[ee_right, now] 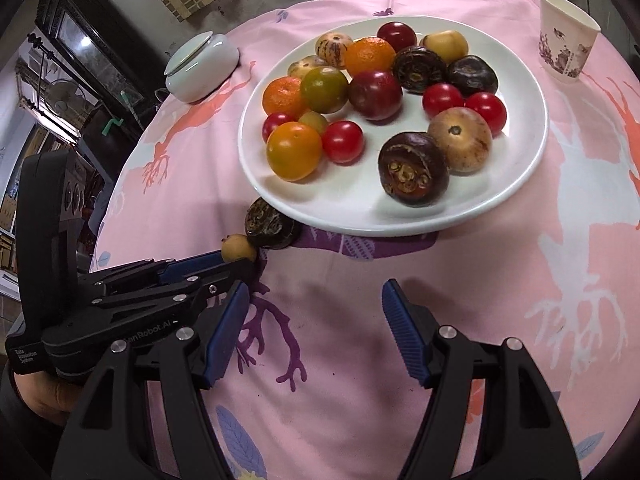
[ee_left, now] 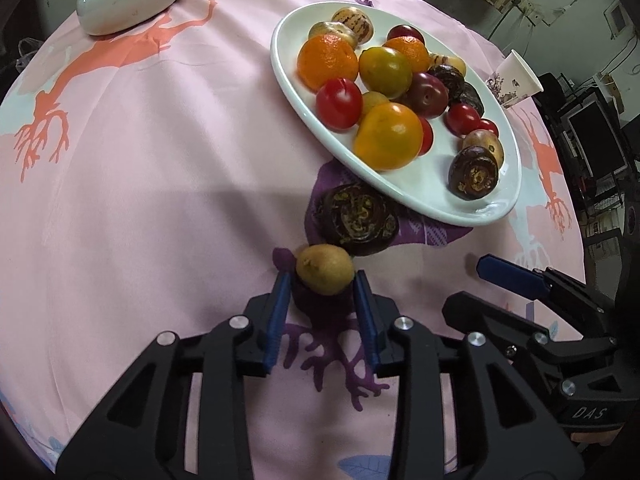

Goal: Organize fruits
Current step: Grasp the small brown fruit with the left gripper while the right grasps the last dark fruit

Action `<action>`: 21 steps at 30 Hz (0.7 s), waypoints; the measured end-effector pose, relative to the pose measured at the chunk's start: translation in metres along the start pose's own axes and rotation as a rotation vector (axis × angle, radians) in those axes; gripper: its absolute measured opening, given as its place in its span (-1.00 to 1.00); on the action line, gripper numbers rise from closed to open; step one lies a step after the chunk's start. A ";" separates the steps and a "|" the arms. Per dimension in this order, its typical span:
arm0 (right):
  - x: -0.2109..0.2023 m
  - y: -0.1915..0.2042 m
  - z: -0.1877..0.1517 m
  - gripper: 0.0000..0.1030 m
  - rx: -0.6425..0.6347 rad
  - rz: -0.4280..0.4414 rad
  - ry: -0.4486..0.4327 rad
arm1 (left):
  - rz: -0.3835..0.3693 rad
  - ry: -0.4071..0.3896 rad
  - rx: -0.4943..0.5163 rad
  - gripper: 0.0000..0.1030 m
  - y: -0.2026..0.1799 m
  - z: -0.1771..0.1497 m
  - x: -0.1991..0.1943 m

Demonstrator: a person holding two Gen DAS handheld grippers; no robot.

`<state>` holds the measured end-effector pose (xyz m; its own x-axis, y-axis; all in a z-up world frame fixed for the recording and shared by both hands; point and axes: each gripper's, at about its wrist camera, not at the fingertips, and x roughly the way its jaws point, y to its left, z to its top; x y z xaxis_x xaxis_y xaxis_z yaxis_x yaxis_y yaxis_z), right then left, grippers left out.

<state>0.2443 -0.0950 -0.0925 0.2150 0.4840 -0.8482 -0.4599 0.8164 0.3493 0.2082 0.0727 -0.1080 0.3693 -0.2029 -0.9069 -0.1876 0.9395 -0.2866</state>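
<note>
My left gripper (ee_left: 322, 276) is shut on a small yellow-brown fruit (ee_left: 325, 269), held just above the pink cloth; it also shows in the right wrist view (ee_right: 239, 247). A dark purple water chestnut (ee_left: 356, 220) lies on the cloth beside it, against the rim of the white plate (ee_left: 424, 196). The plate holds several oranges, tomatoes, plums and chestnuts (ee_right: 376, 96). My right gripper (ee_right: 316, 300) is open and empty over the cloth, in front of the plate (ee_right: 360, 216).
A white lidded jar (ee_right: 202, 66) stands at the back left of the table. A paper cup (ee_right: 566, 36) stands at the back right. The round table's edge curves off on the left, with dark furniture beyond.
</note>
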 end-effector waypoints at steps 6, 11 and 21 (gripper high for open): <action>0.002 -0.011 -0.002 0.36 0.034 -0.009 0.004 | 0.005 -0.010 0.016 -0.44 -0.003 0.006 0.002; 0.007 -0.004 -0.001 0.36 0.019 0.006 0.012 | 0.030 -0.030 0.014 -0.44 0.005 -0.001 -0.013; 0.042 0.041 0.013 0.36 -0.099 -0.010 0.005 | 0.066 -0.055 -0.055 -0.45 0.045 -0.013 -0.037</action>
<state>0.2458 -0.0368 -0.1089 0.2158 0.4741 -0.8536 -0.5408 0.7859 0.2997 0.1740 0.1183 -0.0914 0.4033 -0.1238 -0.9066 -0.2621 0.9337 -0.2441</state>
